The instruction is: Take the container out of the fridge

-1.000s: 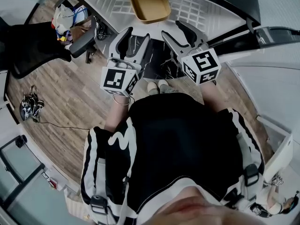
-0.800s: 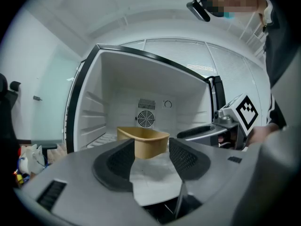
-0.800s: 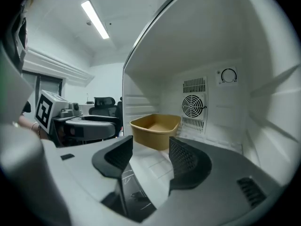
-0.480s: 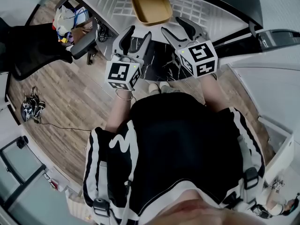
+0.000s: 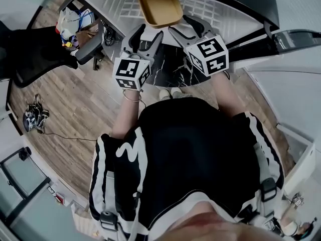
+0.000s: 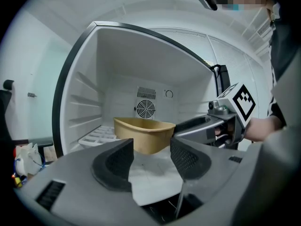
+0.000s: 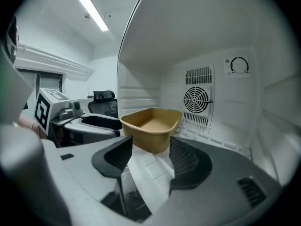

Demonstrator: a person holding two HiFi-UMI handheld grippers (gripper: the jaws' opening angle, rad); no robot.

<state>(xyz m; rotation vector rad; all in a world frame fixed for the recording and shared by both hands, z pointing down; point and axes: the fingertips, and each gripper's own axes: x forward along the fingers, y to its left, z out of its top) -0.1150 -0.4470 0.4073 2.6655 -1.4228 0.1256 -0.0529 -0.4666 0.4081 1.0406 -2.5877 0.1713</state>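
Head view is showing the container [image 5: 159, 6] sitting on the fridge shelf [image 5: 113, 4] near its front edge. The left gripper [image 5: 145, 40] and right gripper [image 5: 188, 28] are reaching in side by side just short of it, probably to take it from both sides. Compared with a second ago, both grippers are sitting closer to the shelf's front edge, while the container is lying where it was.

Left gripper view is showing its jaws opening with nothing between them, the container waiting straight ahead.

Right gripper view is showing jaws standing apart and empty, aiming at the container's near wall.
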